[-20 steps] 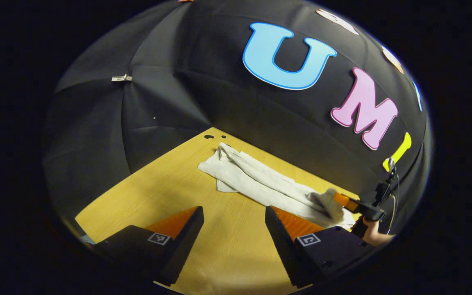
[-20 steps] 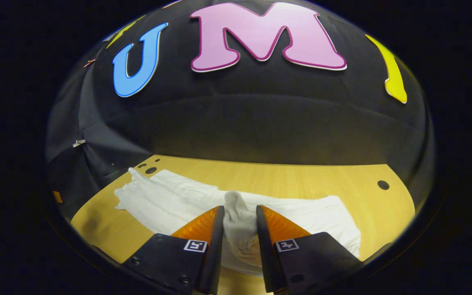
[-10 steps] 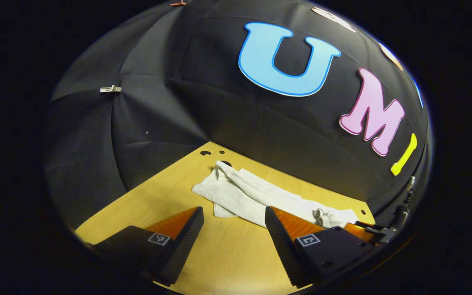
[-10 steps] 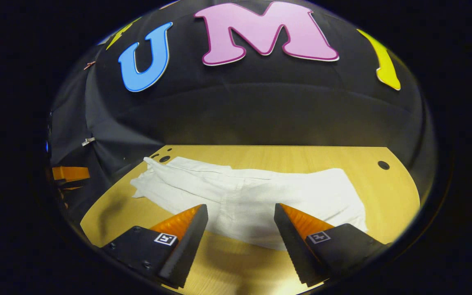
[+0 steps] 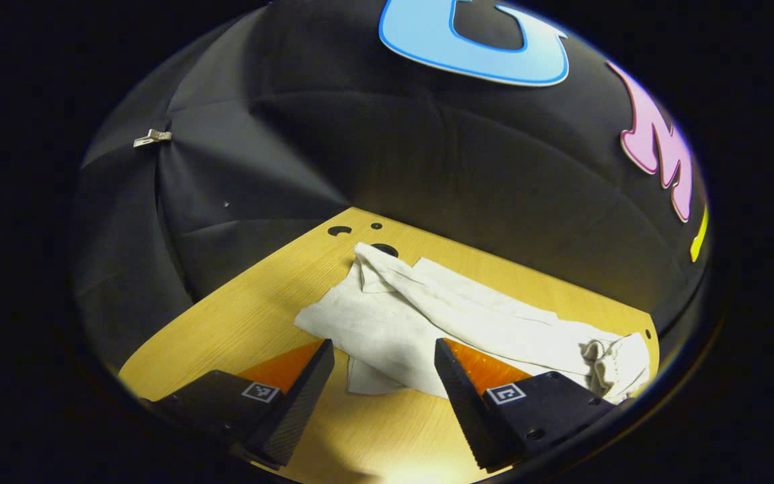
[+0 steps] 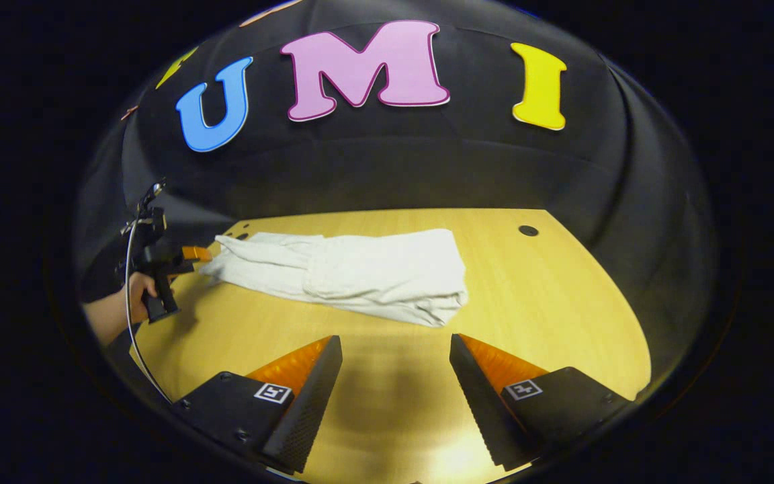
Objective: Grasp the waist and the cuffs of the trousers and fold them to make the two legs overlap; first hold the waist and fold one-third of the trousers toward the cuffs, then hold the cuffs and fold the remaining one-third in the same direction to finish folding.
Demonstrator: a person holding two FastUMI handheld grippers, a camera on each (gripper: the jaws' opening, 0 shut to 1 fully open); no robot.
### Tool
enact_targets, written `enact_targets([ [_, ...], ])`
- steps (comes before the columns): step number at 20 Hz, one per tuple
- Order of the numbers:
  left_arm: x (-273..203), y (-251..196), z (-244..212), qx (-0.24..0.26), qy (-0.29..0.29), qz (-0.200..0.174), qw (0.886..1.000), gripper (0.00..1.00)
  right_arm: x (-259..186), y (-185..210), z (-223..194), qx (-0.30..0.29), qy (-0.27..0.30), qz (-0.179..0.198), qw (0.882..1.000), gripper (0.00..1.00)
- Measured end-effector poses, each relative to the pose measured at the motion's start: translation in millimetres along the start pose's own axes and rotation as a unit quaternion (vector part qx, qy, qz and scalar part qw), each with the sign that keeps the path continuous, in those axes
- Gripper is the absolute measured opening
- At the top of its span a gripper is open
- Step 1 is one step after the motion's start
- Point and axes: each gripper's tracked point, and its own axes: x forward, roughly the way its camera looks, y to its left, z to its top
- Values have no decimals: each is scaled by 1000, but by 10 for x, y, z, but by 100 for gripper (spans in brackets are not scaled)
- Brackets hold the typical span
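Wooden table [image 6: 562, 296] under pale trousers [image 6: 360, 272], lying lengthwise across far half, legs overlapped, one end bunched. Left gripper [image 5: 380, 376] wide open, empty, at near-left cuff end; right gripper [image 6: 394, 376] wide open, empty, near edge, clear of cloth.

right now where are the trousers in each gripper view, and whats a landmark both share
Left gripper view: the trousers run from centre toward the lower right, just beyond the open left gripper.
Right gripper view: they lie left of centre, well beyond the open right gripper.
Shared landmark: the round holes in the table's far corner, by the narrow end of the trousers.
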Motion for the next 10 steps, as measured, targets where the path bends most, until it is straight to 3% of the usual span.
enact_targets([
  [5, 308, 14, -159, 30, 26, 43, 998, 95, -457, -87, -206, 29, 23, -18, 999, 99],
  [7, 335, 137, -284, 39, 39, 90, 994, 95, -519, -77, -256, 30, 30, -22, 999, 99],
  [10, 376, 124, -373, 17, 37, 104, 994, 100, -546, -41, -267, 28, 35, -19, 999, 99],
])
